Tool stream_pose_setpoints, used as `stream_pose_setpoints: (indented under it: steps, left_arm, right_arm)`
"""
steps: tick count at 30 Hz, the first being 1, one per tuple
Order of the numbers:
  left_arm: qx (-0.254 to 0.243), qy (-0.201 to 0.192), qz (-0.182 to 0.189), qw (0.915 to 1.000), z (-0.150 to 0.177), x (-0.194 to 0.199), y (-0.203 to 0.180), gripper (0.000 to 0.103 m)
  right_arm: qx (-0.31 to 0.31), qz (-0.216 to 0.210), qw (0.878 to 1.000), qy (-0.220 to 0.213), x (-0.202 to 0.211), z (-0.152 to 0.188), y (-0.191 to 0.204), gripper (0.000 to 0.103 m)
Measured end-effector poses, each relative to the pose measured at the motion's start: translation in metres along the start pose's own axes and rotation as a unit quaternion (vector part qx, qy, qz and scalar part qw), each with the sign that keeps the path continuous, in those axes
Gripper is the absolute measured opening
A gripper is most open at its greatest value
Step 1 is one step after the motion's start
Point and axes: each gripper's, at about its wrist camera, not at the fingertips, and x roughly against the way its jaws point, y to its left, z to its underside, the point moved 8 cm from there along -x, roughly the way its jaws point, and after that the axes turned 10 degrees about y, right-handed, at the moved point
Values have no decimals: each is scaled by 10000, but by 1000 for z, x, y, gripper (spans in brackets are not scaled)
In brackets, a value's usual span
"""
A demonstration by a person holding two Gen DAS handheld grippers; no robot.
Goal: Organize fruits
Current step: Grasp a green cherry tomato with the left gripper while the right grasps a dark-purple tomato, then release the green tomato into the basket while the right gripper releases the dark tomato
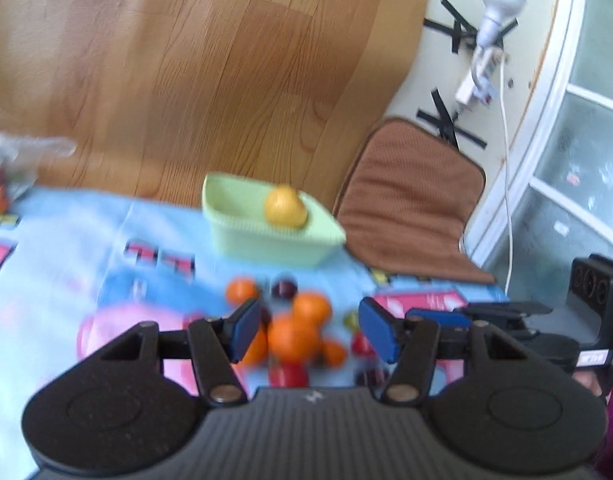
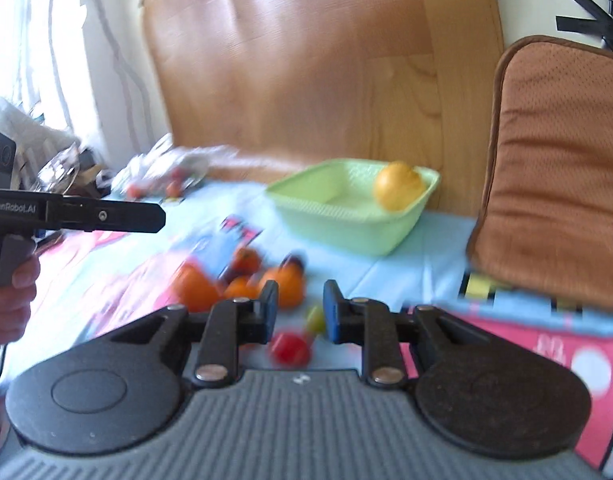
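A pile of fruit lies on the blue and pink printed cloth [image 1: 66,232]: several oranges [image 1: 294,336], dark plums [image 1: 284,287], red fruits [image 1: 288,376] and a small yellow-green one [image 2: 314,318]. Behind the pile stands a light green basket [image 1: 266,248] with one yellow lemon [image 1: 285,206] in it. My left gripper [image 1: 309,330] hovers open just short of the oranges, its blue pads clear of them. My right gripper [image 2: 300,312] stands open by a narrow gap over the red and yellow-green fruits, and nothing is pressed between its pads. The picture is motion-blurred.
A brown seat cushion [image 2: 558,168] lies right of the basket at the cloth's edge. A clear plastic bag with small red fruits [image 2: 166,176] sits at the far left. Wooden floor lies behind. A hand [image 2: 10,300] holds the left gripper's handle.
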Motion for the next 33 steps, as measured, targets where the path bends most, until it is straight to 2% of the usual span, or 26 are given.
stream_pose_setpoints:
  steps: [3,4,5,9,12,14,15,16,19,22,26,33]
  left_arm:
    - [-108,224,-265,9993,24,-2,-8,56]
    - [-141,304,-354,9988,31,-5,-11,59]
    - [-144,422,-445,9980,35,-11,-13,62]
    - [-178,693,-742,9947,51,-27,-15,62]
    - [-14,713,-811,9942,50,-37,-10,56]
    - [-76,723,-915,9932,50,-39,-10,30]
    - [-75,751,-870,9933,51,-39,-12,30]
    - [-63,773,-826,9936,53,-38,-14,30]
    - [-158,834,-823,9930,59,-32,-21,30]
    - [-91,807,-540,9952,59,-20,-27,30]
    - [-141,557,-394,9976,28,-15,-29,30]
    - [-139,59,-319,9994,-83,-53,-17,30]
  right_arm:
    - [385,153,9991,118,-4,18,20,28]
    - [457,191,9987,153,-10,20,25,28]
    - [477,173,9985,186,-12,23,27,28]
    - [474,145,9983,291,-22,25,31,31]
    - [471,160,9980,396,-26,29,32,40]
    - [461,124,9976,500,-29,32,36,39]
    - [493,126,9976,478,-29,32,37,31]
    - [544,84,9975,454,-27,33,40,30]
    - [671,-66,9968,436,-23,37,47,30]
    - [739,-205,9963,386,-18,37,57,30]
    - [709,-219,9971,140,-12,17,58,30]
    - [378,367,9975,-481,-31,-56,7,30]
